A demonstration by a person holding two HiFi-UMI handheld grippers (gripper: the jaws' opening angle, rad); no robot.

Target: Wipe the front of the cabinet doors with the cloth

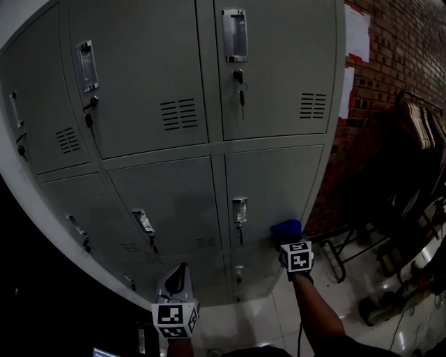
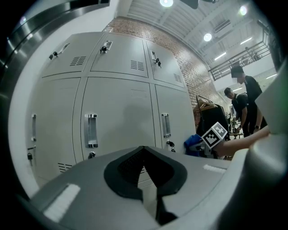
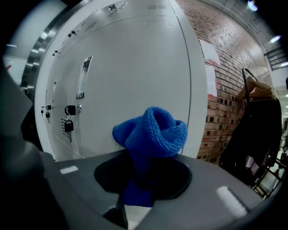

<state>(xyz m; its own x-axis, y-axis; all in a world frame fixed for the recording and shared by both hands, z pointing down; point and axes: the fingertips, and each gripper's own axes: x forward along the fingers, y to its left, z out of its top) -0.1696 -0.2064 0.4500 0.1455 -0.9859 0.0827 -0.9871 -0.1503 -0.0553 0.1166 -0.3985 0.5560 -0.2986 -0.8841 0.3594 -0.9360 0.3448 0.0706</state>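
Clamps blue cloth in right gripper, wad bunched just past the jaws.
Holds it close to lower right cabinet door, contact unclear; has left gripper clenched empty, well apart.

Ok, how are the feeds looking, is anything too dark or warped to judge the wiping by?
Head view: dim, black at the corners, the cabinet bowed by the lens, the cloth only a small blue patch. Left gripper view: brighter, ceiling lights flare at the top, cabinet evenly lit. Right gripper view: the best, cloth sharp and close, cabinet pale, brick wall curved.
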